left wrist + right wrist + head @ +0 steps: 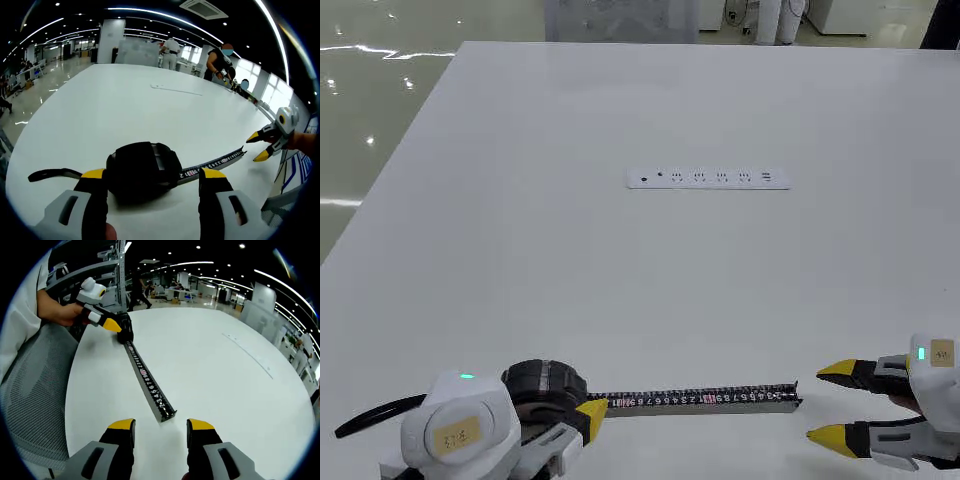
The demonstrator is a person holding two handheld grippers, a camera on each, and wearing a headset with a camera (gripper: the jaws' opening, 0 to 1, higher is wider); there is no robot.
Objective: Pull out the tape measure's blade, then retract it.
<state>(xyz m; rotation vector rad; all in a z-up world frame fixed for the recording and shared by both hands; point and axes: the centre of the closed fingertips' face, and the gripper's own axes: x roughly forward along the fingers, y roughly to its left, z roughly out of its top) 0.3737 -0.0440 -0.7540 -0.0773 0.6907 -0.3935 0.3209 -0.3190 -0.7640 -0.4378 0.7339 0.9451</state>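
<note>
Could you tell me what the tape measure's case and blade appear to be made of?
The case looks like matte black plastic or rubber, with moulded ridges. The blade seems thin painted metal: dark, flat and stiff, printed with pale numerals.

Surface (620, 280): plain white. Tape measure case (545, 385) within left tongs (152, 174): black. Blade (705, 398): black, white numerals, red marks at intervals. Left and right tongs (161, 424): yellow tips, white bodies. Power strip (708, 179) beyond both tongs: white.
</note>
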